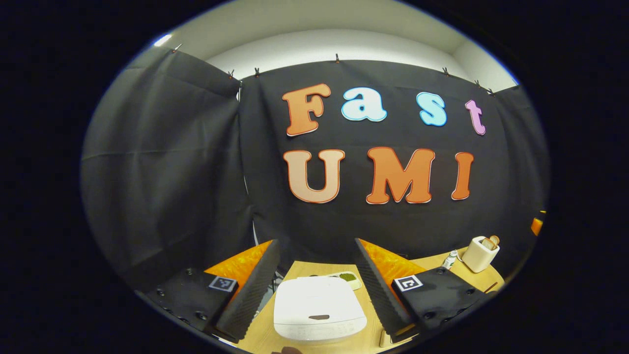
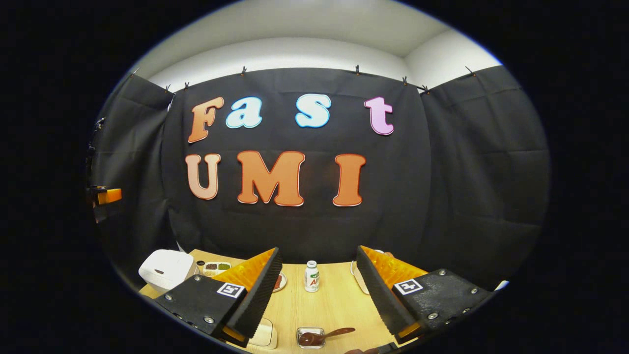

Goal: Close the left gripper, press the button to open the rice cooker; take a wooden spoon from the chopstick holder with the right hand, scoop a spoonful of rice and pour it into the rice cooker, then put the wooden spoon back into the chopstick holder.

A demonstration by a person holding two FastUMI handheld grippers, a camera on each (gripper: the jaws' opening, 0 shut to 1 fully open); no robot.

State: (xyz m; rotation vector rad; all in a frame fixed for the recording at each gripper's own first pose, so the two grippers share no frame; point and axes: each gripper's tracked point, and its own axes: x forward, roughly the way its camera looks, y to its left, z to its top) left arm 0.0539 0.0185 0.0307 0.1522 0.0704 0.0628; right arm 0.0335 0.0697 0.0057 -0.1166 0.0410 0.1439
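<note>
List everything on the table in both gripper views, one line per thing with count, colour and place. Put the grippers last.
rice cooker: one, white, lid shut, on the table between the left gripper's fingers; also at far left in the right gripper view.
chopstick holder: one, cream, wooden utensil ends sticking out, far right of the table in the left gripper view.
small bottle: one, white with a label, upright mid-table, between the right gripper's fingers.
divided tray: one, pale, with brownish and green contents, behind the rice cooker.
clear dish: one, near edge of the table.
spoon: one, dark brown, bowl resting in the clear dish.
table: one, light wood.
left gripper: one, open above the rice cooker.
right gripper: one, open, holding nothing.
</note>
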